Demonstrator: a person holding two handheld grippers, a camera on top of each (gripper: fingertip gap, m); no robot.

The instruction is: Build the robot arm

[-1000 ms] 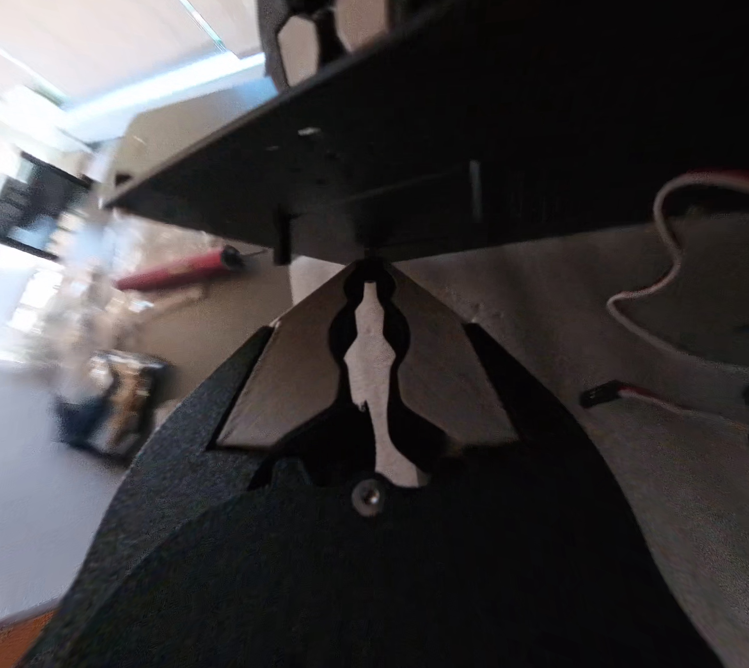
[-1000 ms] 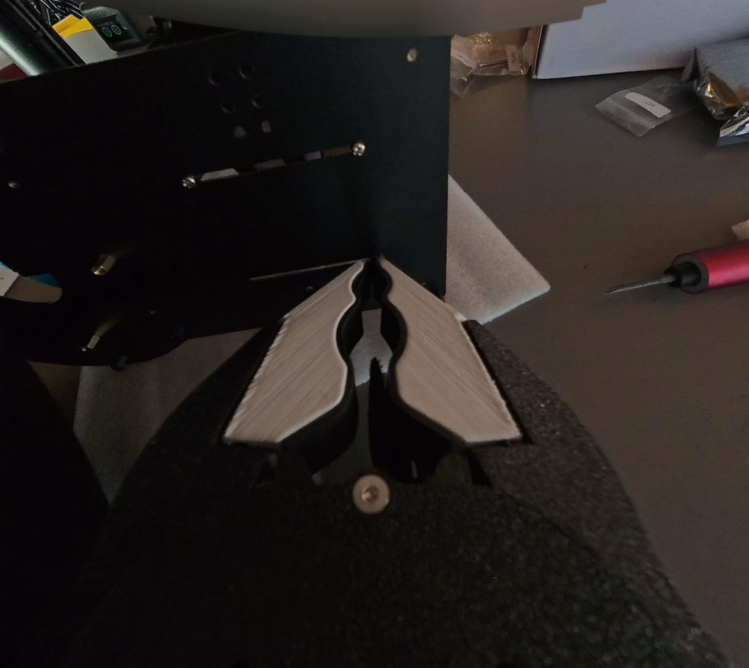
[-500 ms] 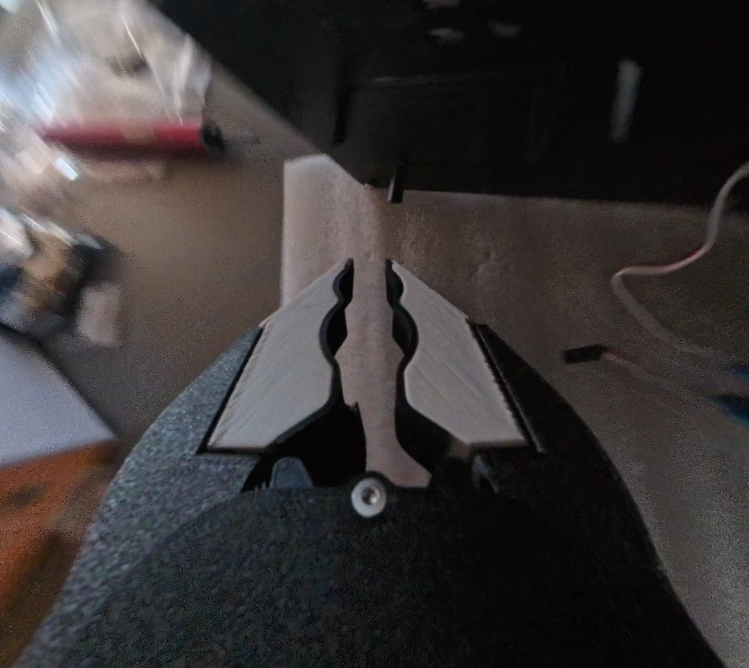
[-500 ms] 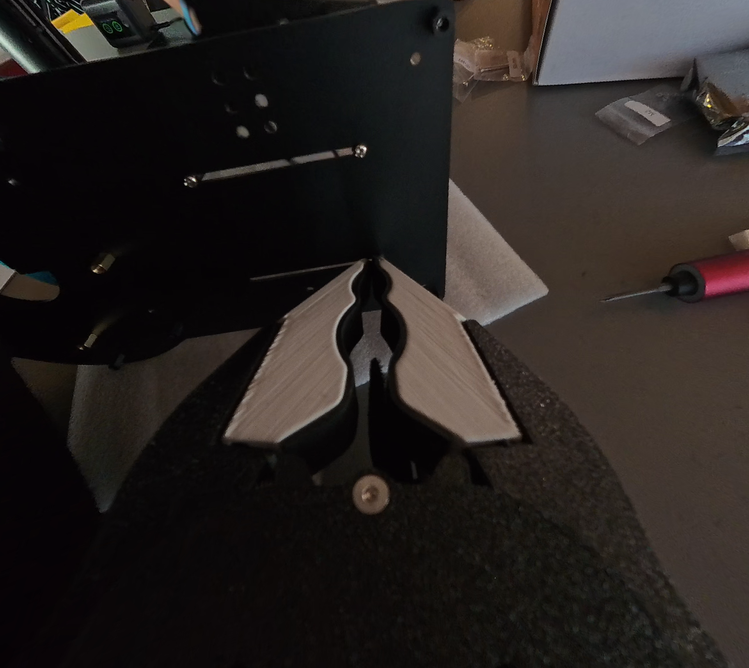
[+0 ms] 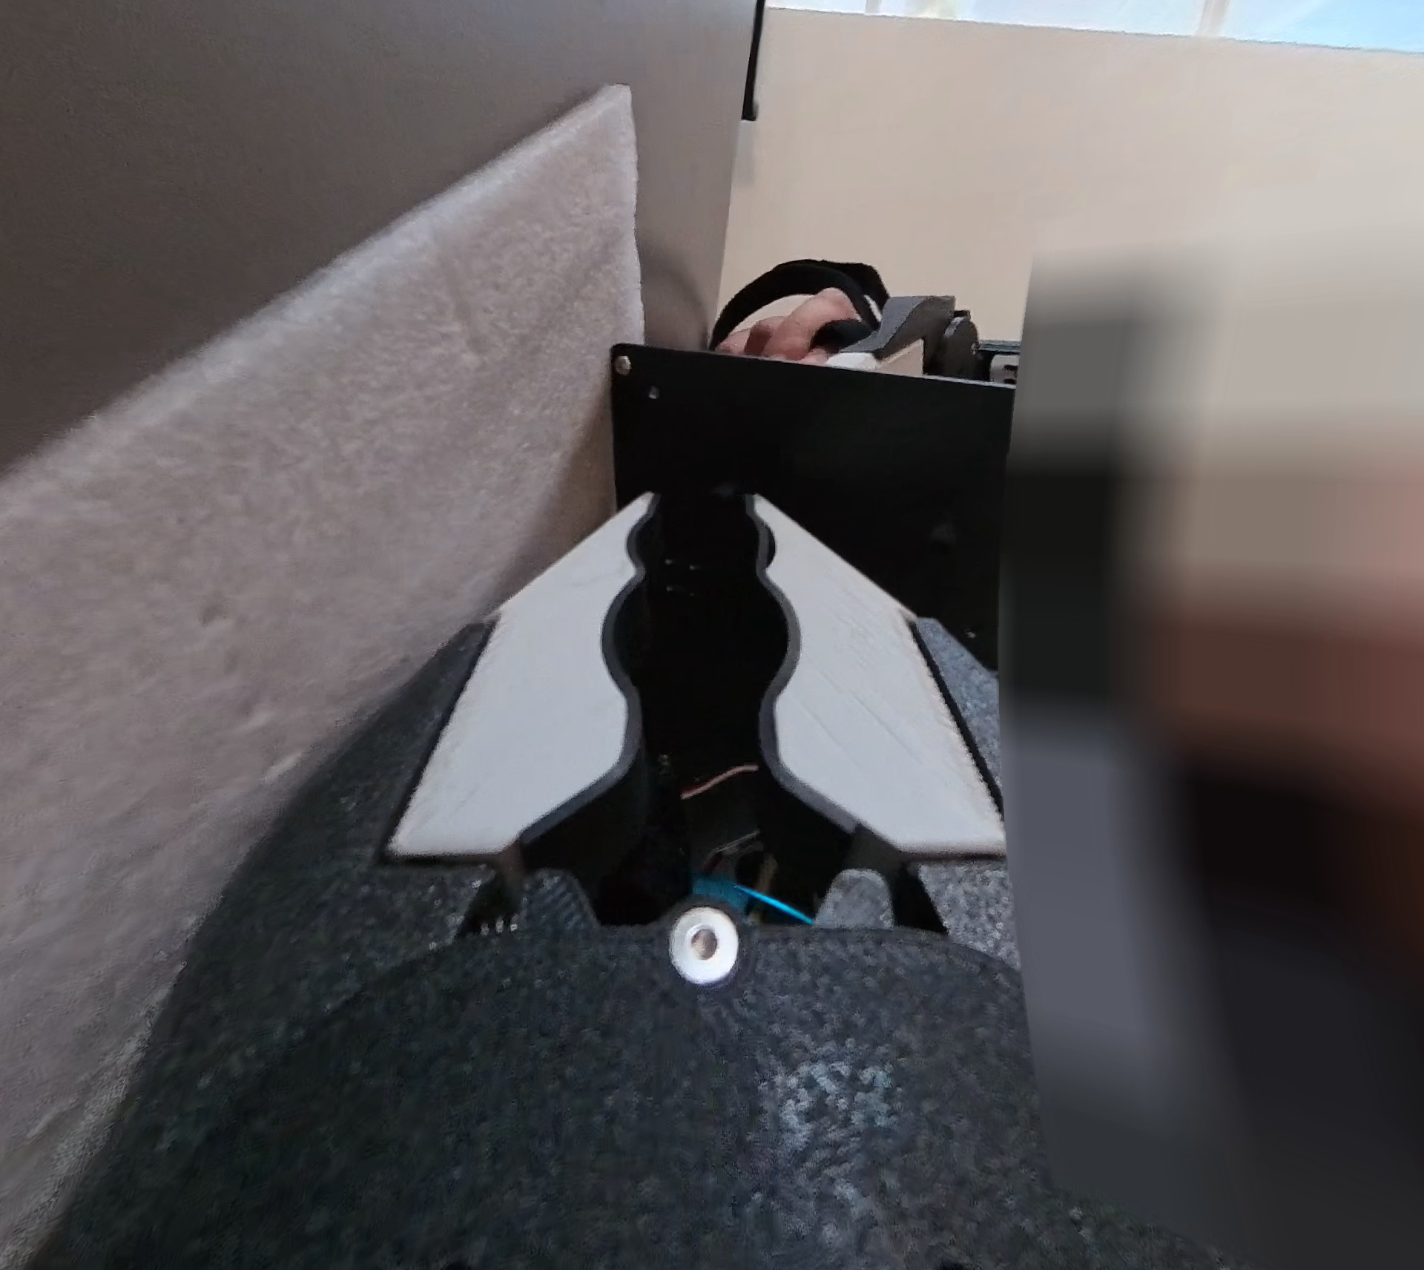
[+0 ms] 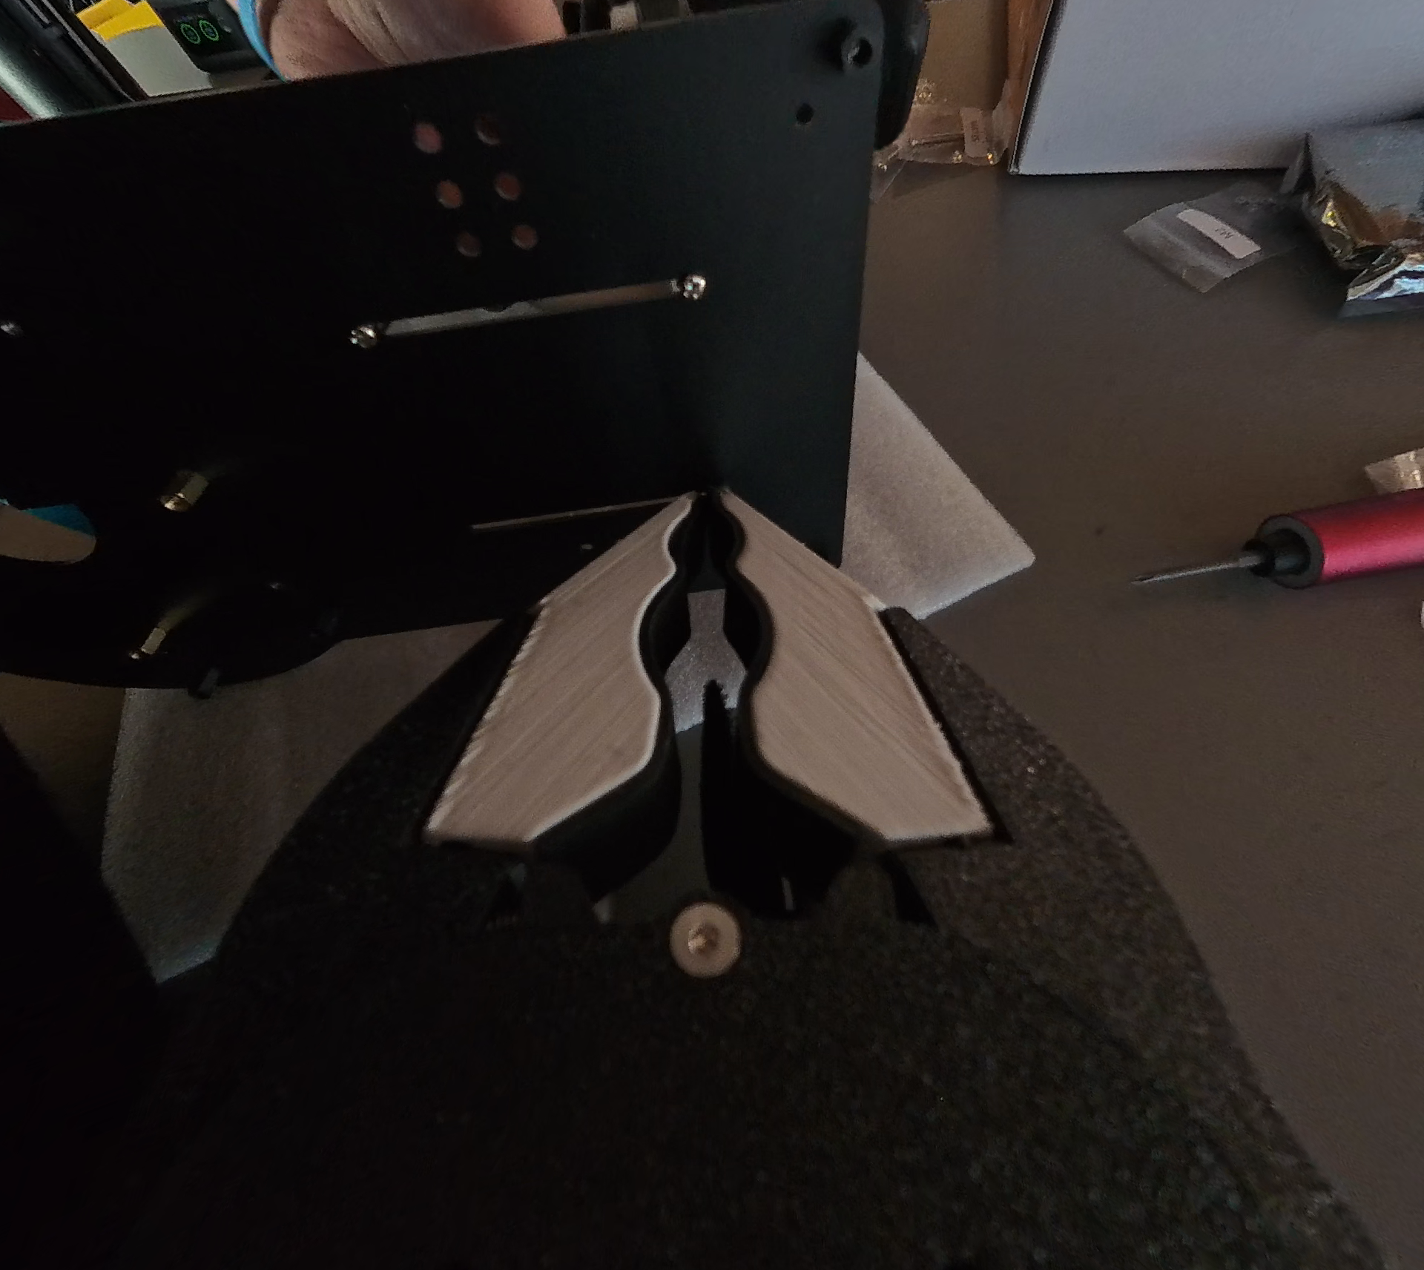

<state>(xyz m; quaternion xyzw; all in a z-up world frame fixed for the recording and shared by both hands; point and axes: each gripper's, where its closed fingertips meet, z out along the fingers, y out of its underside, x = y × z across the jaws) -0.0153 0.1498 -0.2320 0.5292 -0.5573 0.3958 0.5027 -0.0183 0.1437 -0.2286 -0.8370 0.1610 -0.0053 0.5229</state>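
Note:
My right gripper (image 6: 709,497) is shut on the lower edge of a black metal plate (image 6: 462,385) and holds it upright above a white foam sheet (image 6: 909,501). The plate has a cluster of round holes, a long slot with screws and brass standoffs. My left gripper (image 5: 697,501) is open, its tips close to a corner of the same plate (image 5: 848,431); I cannot tell if they touch it. Thin wires show in the gap between its fingers. The left wrist view is rolled, so the foam sheet (image 5: 308,539) rises at the left. A hand (image 5: 794,327) on the other gripper shows behind the plate.
A red-handled screwdriver (image 6: 1348,539) lies on the dark table (image 6: 1156,770) at the right. A white box (image 6: 1233,61), a small plastic bag (image 6: 1202,235) and a foil pouch (image 6: 1371,231) sit at the back right. A person's arm (image 6: 401,7) is behind the plate. The grippers are tip to tip, or close to it.
My left gripper has let go of the plate's edge, opened, and swung round to face the plate. My right gripper keeps its hold; the plate's top corner has come into view.

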